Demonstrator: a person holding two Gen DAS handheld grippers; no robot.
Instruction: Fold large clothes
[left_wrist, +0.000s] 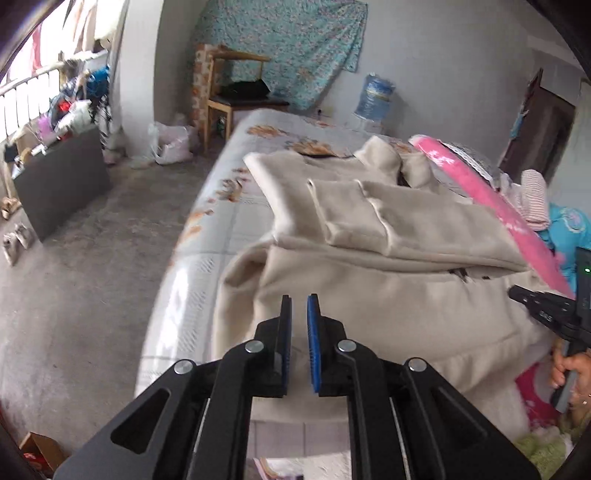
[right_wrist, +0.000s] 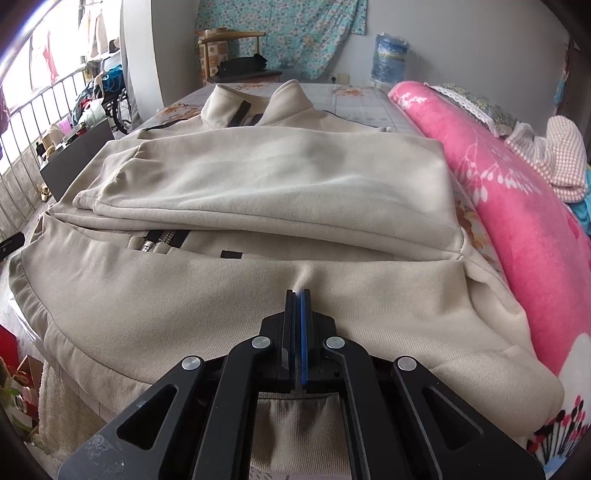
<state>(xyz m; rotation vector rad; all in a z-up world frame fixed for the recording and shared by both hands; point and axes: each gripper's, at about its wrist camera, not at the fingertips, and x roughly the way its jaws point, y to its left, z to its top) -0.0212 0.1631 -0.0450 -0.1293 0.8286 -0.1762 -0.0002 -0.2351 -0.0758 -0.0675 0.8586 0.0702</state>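
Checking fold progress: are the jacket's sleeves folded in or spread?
Folded in: both sleeves lie across the beige jacket chest.

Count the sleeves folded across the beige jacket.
2 sleeves: one lies toward the bed's floor-side edge, the other beside it toward the pink blanket, both over the jacket.

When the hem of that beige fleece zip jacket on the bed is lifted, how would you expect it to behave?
The beige fleece zip jacket would probably flop and drape: its folded sleeves sag in soft creases. It looks thick, so likely fairly weighty. The matte knit seems grippy; the right gripper already bunches it.
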